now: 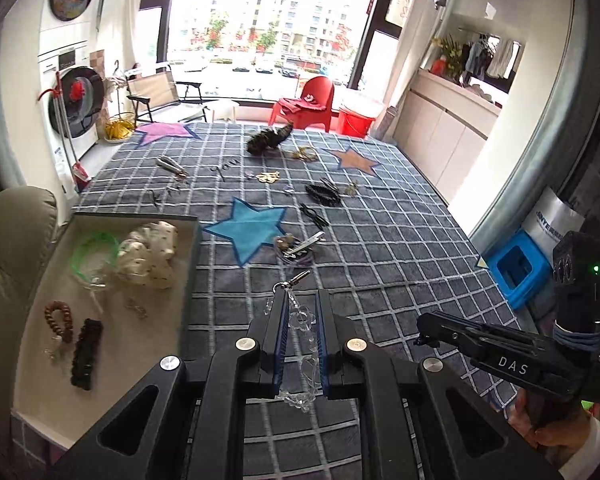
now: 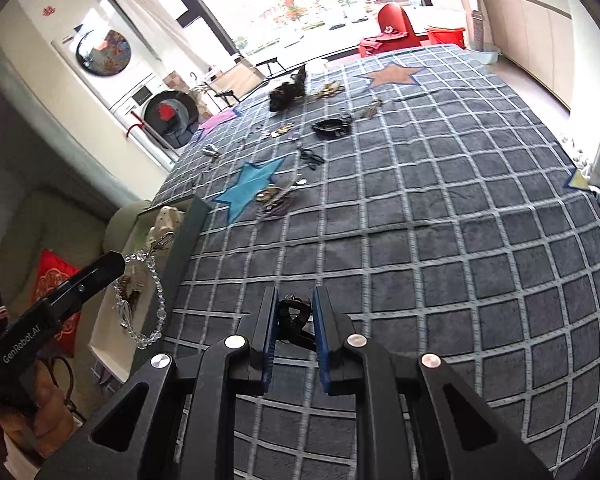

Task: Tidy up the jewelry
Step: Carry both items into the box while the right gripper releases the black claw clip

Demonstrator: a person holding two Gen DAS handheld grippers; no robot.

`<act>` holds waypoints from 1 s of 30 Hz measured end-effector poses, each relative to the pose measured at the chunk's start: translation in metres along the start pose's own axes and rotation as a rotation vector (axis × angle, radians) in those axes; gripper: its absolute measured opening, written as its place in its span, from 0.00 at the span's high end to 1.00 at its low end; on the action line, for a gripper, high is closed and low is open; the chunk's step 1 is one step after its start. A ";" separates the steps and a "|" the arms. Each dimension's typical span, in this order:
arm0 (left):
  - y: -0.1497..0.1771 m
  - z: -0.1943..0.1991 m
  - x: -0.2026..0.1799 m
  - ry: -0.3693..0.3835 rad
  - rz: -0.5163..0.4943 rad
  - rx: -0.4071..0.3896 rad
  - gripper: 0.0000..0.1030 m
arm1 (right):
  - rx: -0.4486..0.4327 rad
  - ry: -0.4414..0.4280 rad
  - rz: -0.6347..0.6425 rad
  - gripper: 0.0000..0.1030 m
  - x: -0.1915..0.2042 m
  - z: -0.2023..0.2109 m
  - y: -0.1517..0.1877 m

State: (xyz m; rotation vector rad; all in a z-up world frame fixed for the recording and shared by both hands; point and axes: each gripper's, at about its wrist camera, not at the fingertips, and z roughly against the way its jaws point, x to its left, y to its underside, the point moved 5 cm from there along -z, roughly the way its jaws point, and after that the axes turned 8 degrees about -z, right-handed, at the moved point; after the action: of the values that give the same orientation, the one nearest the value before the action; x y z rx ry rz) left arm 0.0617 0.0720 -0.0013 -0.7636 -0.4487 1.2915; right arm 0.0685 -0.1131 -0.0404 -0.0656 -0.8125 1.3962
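My left gripper is shut on a clear crystal bead chain with a metal clasp, held above the checked blanket just right of the open box. The chain also shows in the right wrist view, hanging beside the box wall. My right gripper is shut on a small black hair clip above the blanket. The box holds a green bangle, a cream scrunchie, a brown bead bracelet and a black clip.
Loose jewelry lies on the blanket: a purple pile with a clip by the blue star, black pins, a black claw clip, gold pieces, a dark feathery piece. A beige sofa is on the left.
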 end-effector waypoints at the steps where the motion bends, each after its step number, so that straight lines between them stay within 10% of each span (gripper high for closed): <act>1: 0.000 0.005 0.008 -0.010 0.007 -0.008 0.85 | 0.003 -0.006 0.009 0.82 0.006 -0.002 0.000; 30: 0.087 0.001 0.178 -0.199 0.222 0.106 0.85 | 0.242 -0.084 0.323 0.82 0.198 -0.137 0.039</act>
State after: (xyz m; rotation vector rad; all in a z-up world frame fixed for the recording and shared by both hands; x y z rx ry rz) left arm 0.0441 0.2514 -0.0838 -0.6107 -0.4593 1.5952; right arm 0.1007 0.1268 -0.0678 0.0523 -0.7169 1.8047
